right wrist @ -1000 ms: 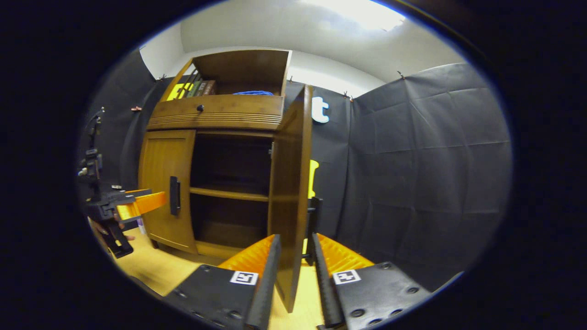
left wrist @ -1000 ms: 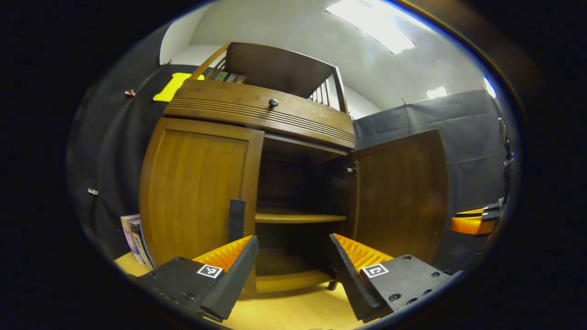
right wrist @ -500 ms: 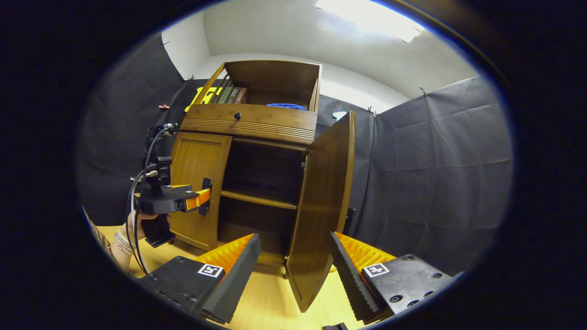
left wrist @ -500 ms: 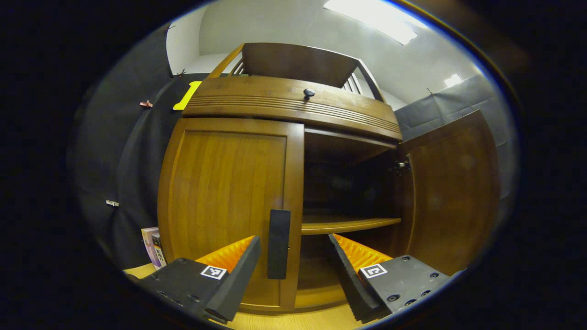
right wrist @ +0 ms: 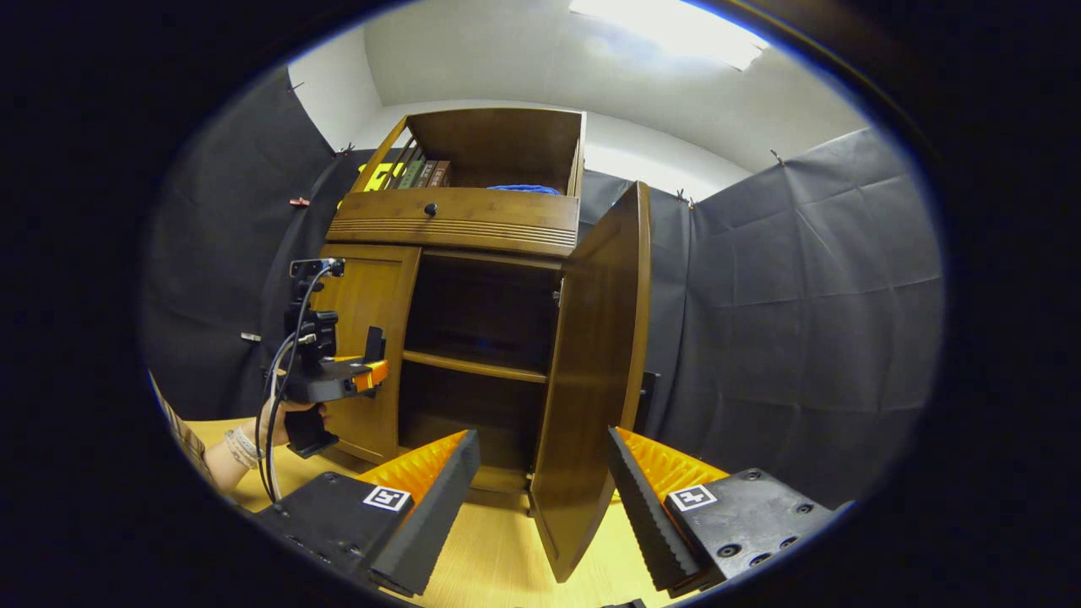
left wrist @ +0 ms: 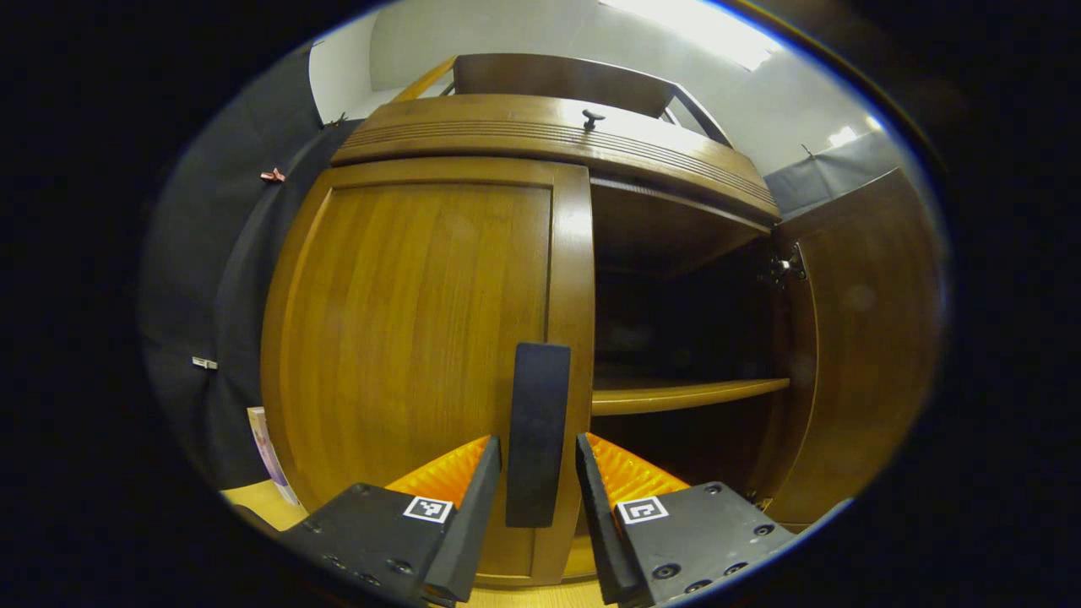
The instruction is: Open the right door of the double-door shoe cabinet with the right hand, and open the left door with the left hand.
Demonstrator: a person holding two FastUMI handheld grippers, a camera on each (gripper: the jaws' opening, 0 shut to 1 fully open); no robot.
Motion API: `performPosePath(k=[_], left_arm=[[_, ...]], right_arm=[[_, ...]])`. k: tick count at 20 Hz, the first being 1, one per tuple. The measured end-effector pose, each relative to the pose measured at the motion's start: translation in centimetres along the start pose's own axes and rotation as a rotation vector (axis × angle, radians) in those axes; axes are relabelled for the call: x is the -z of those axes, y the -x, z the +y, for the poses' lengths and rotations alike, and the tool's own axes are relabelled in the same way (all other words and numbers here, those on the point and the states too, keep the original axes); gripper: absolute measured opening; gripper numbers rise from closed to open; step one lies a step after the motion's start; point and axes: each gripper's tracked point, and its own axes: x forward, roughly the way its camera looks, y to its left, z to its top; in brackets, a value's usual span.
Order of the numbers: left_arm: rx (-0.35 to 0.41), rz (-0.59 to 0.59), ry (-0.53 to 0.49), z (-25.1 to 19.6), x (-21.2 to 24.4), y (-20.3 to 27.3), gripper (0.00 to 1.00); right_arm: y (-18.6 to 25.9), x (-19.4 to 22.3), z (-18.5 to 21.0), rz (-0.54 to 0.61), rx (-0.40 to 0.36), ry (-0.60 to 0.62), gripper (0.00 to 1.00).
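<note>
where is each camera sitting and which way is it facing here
Left gripper view: rides on the left tongs, close against the shut left door, looking along its own two fingers, which flank the door's dark handle with slim gaps.
Right gripper view: rides on the right tongs, farther back, facing the whole shoe cabinet; its open fingers straddle the edge of the swung-out right door without touching, and a hand holds the other gripper at the left door.
Shared: both doors, the inner shelf and the drawer knob.
</note>
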Motion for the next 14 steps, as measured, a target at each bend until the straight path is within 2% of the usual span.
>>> performPosePath(k=[4, 6, 7, 14], left_arm=[[-0.054, 0.0, -0.029, 0.9, 0.6, -0.9, 0.53], [-0.04, -0.003, -0.013, 0.5, 0.7, -0.9, 0.47], [-0.04, -0.01, -0.008, 0.4, 0.5, -1.0, 0.39], [-0.025, 0.004, -0.028, 0.4, 0.6, -0.9, 0.33]], right_arm=[[-1.8, 0.5, 0.1, 0.01, -0.022, -0.011, 0.95], [-2.4, 0.6, 0.2, 0.007, -0.031, -0.012, 0.96], [-2.6, 0.6, 0.2, 0.004, -0.036, -0.011, 0.95], [-3.1, 1.2, 0.4, 0.003, -0.034, -0.02, 0.95]])
